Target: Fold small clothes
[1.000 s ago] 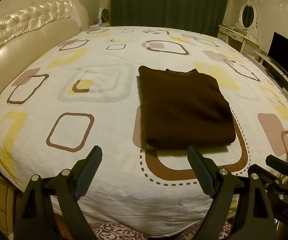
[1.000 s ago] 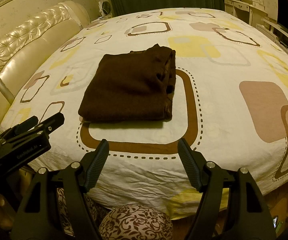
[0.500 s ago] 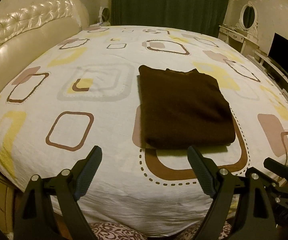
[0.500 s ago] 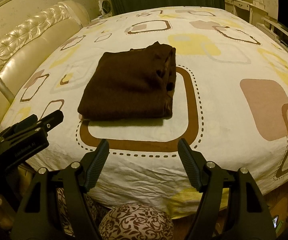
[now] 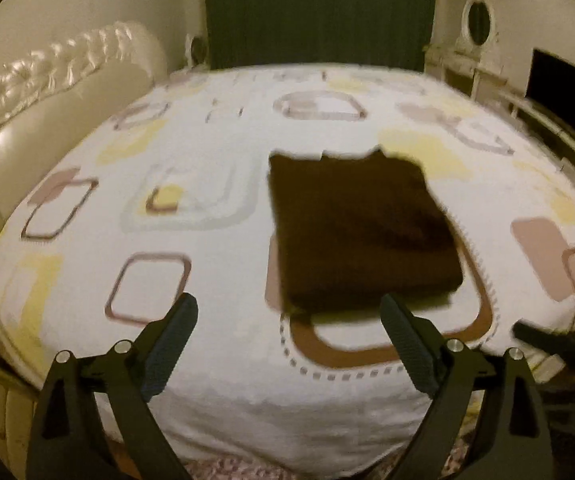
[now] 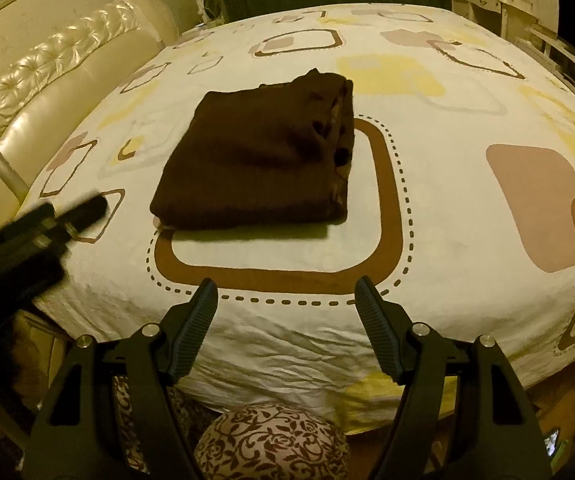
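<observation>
A dark brown garment (image 5: 361, 232) lies folded into a neat rectangle on the patterned bed sheet (image 5: 215, 264); it also shows in the right wrist view (image 6: 259, 156), with its stacked layers open toward the right. My left gripper (image 5: 289, 312) is open and empty, held back over the bed's near edge, short of the garment. My right gripper (image 6: 285, 296) is open and empty, also near the front edge. The left gripper appears blurred at the left of the right wrist view (image 6: 35, 232).
A cream tufted headboard (image 5: 59, 92) runs along the left. A dark curtain (image 5: 319, 12) hangs behind the bed. A white dresser with an oval mirror (image 5: 477, 24) and a dark screen (image 5: 563, 104) stand at the right. A floral cushion (image 6: 271, 440) sits below.
Both grippers stay open and empty. The left gripper has pulled back and lifted with blur; the garment looks farther off. The right view has shifted slightly.
</observation>
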A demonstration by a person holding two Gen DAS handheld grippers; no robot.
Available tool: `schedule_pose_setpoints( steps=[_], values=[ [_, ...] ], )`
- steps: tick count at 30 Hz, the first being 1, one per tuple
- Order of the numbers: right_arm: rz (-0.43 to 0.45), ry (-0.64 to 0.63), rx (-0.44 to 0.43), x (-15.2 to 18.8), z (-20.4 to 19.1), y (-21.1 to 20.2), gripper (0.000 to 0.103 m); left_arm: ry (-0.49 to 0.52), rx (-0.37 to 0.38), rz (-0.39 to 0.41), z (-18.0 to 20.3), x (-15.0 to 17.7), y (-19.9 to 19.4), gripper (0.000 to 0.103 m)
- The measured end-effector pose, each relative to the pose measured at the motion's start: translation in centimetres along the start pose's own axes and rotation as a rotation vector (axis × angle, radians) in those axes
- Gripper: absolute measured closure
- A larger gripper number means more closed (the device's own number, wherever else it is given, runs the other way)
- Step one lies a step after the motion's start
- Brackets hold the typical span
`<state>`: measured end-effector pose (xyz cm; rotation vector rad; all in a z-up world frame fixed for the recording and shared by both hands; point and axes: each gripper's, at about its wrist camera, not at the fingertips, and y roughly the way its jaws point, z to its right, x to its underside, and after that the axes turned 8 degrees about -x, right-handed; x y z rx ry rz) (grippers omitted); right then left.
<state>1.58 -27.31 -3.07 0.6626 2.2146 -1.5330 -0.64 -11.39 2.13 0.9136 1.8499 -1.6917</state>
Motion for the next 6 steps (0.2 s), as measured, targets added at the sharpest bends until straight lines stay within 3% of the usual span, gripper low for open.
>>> schedule_pose_setpoints(
  steps=[3, 6],
  values=[
    [-0.01, -0.004, -0.021, -1.4, 0.4, 0.4, 0.032, -0.019, 0.019, 0.002, -1.7, -2.1, 0.9, 0.011],
    [-0.006, -0.012, -0.041, -4.8, 1.3, 1.0, 0.027, -0.053, -0.074, 0.021, -5.1, -5.1, 3.9, 0.011]
  ],
)
